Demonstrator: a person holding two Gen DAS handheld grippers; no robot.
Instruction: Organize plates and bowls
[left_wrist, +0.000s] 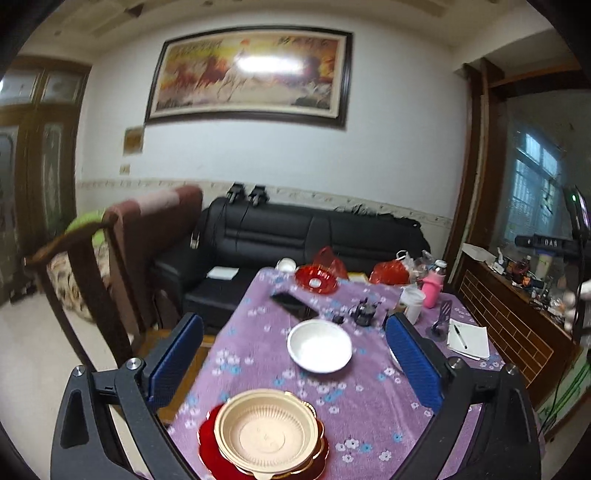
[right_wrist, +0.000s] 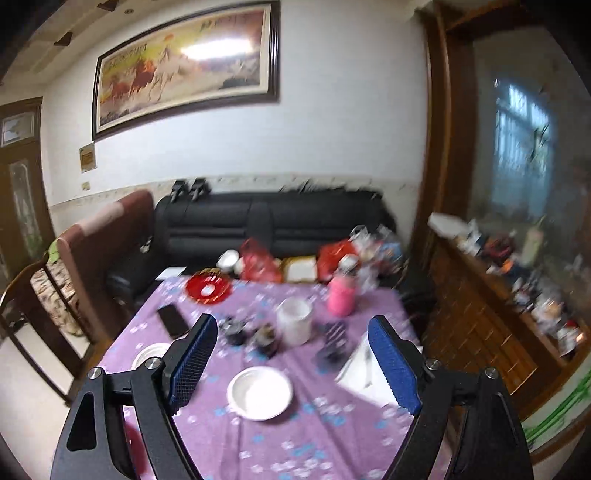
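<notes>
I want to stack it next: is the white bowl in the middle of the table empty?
Empty: the white bowl stands upright, showing only its clean white inside.

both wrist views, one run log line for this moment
left gripper: open, empty | right gripper: open, empty | white bowl: on tablecloth | beige bowl: on red plate

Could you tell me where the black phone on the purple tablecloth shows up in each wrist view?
Left wrist view: the black phone lies just above centre, beyond the white bowl.
Right wrist view: the phone lies left of centre, above the left jaw.
Shared landmark: the red dish beyond it.
</notes>
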